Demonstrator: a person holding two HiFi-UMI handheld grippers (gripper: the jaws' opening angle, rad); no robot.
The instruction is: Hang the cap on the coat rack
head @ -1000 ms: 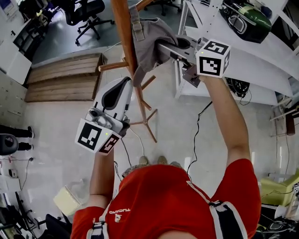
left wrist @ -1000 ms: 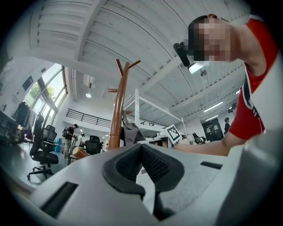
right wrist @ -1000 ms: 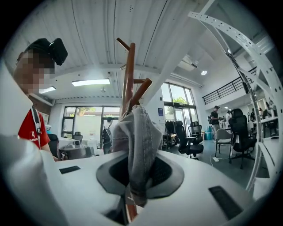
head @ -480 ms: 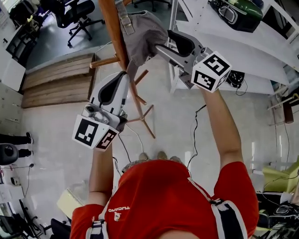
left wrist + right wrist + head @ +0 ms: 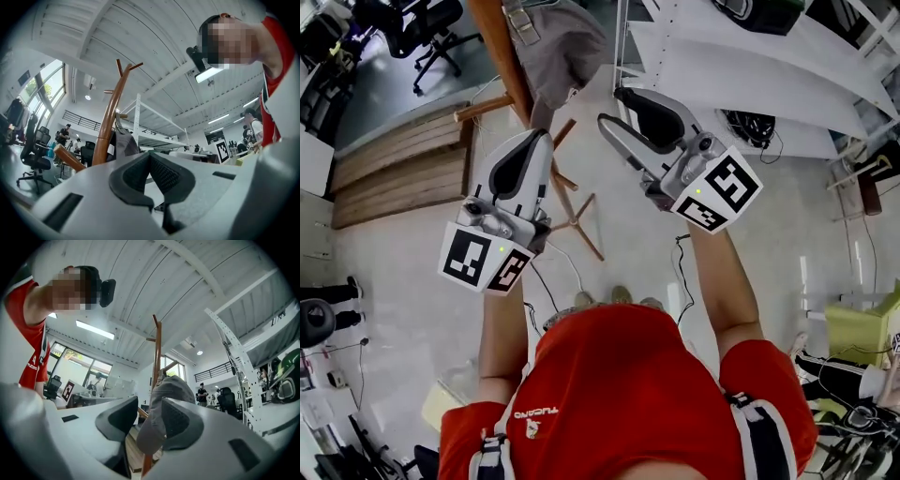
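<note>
The cap (image 5: 558, 47) is hanging on the coat rack (image 5: 500, 52) at the top of the head view's frame, left of centre, just beside the right side of the pole. I am reading its long axis as running down along the pole, with the strap end uppermost and the lower edge pointing toward the frame's centre. I am holding the right gripper (image 5: 614, 108) just below and right of it, apart from the fabric. Its jaws are closing with nothing between them, and the cap is showing only beyond the gap. The left gripper (image 5: 532, 141) is sitting lower left, jaws pressed together and empty. The right is nearer, so I am judging that any further nudge falls to it.
</note>
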